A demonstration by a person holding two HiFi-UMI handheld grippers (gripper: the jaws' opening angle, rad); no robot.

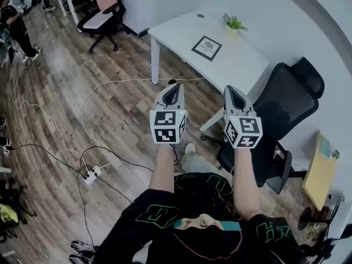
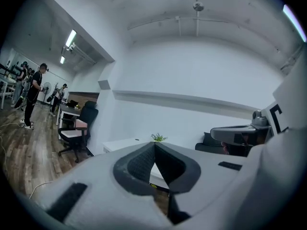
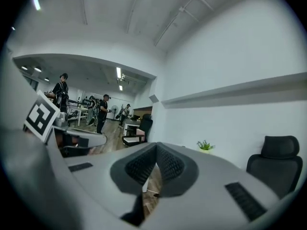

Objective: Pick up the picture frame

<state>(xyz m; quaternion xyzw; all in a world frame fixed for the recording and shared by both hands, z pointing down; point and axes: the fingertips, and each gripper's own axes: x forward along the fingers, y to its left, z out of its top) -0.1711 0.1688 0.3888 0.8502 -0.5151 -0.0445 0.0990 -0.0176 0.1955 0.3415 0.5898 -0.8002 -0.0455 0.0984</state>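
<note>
A dark picture frame (image 1: 207,48) with a pale print lies flat on the white table (image 1: 181,34) ahead of me. Both grippers are held up in the air in front of my chest, well short of the table and apart from the frame. My left gripper (image 1: 172,90) is shut with nothing in it, its tips touching (image 2: 154,144). My right gripper (image 1: 231,91) is shut and empty too (image 3: 156,145). In the gripper views only the table edge and a small plant show; the frame is hidden.
A small potted plant (image 1: 233,23) stands at the table's far edge. A black office chair (image 1: 280,114) sits to my right, another chair (image 1: 102,16) at the back left. Cables and a power strip (image 1: 91,175) lie on the wood floor. People stand far left.
</note>
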